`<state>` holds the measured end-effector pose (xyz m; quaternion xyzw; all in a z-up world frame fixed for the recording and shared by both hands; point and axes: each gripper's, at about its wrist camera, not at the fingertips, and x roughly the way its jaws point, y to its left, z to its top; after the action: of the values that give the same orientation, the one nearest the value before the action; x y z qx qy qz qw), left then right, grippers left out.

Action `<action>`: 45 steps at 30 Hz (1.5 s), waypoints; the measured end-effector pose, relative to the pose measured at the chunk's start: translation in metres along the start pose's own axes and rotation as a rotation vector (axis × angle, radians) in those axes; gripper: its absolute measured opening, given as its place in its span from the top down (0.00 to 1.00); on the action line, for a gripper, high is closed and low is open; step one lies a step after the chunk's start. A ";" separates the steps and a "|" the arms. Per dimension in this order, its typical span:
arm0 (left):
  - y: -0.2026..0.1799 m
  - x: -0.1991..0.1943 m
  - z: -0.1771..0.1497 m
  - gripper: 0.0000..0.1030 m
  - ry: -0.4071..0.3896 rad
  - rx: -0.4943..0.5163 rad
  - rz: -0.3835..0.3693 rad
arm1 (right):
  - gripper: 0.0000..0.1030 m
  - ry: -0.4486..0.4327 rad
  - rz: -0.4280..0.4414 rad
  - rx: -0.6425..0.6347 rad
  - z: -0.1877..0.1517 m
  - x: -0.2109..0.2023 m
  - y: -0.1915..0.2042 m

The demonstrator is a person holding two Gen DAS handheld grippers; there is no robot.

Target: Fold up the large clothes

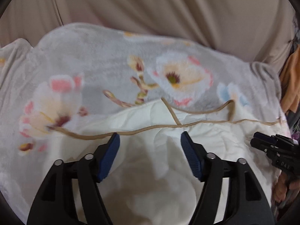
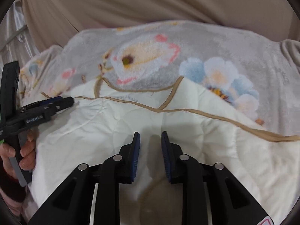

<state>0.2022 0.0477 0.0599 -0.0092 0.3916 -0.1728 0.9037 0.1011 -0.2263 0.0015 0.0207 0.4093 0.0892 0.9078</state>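
Note:
A cream quilted garment (image 1: 142,159) with tan piping (image 1: 131,134) lies spread on a grey floral blanket (image 1: 93,60). It also shows in the right wrist view (image 2: 93,127), on the same blanket (image 2: 234,43). My left gripper (image 1: 150,138) is open and empty, hovering over the cream cloth just below the piping. My right gripper (image 2: 150,137) is open with a narrower gap, empty, above the cream cloth. The right gripper shows at the right edge of the left wrist view (image 1: 262,142). The left gripper shows at the left of the right wrist view (image 2: 61,101), near the piping's end.
A beige cushion or sofa back (image 1: 168,9) rises behind the blanket. Orange cloth (image 1: 292,78) sits at the far right. A hand (image 2: 26,150) holds the left gripper's handle. White bars (image 2: 16,31) stand at the far left.

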 end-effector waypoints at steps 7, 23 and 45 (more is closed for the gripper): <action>0.076 -0.035 -0.003 0.14 -0.009 -0.094 0.020 | 0.27 -0.151 -0.279 -0.011 -0.020 -0.076 -0.060; 0.076 0.034 0.018 0.89 0.081 -0.082 0.075 | 0.90 -0.166 -0.207 0.214 0.005 -0.059 -0.132; 0.119 -0.062 -0.126 0.11 0.123 -0.470 -0.073 | 0.68 -0.082 -0.005 -0.111 -0.001 -0.033 0.048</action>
<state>0.1095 0.1948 -0.0017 -0.2228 0.4748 -0.1096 0.8444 0.0714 -0.1849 0.0308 -0.0269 0.3662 0.1083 0.9238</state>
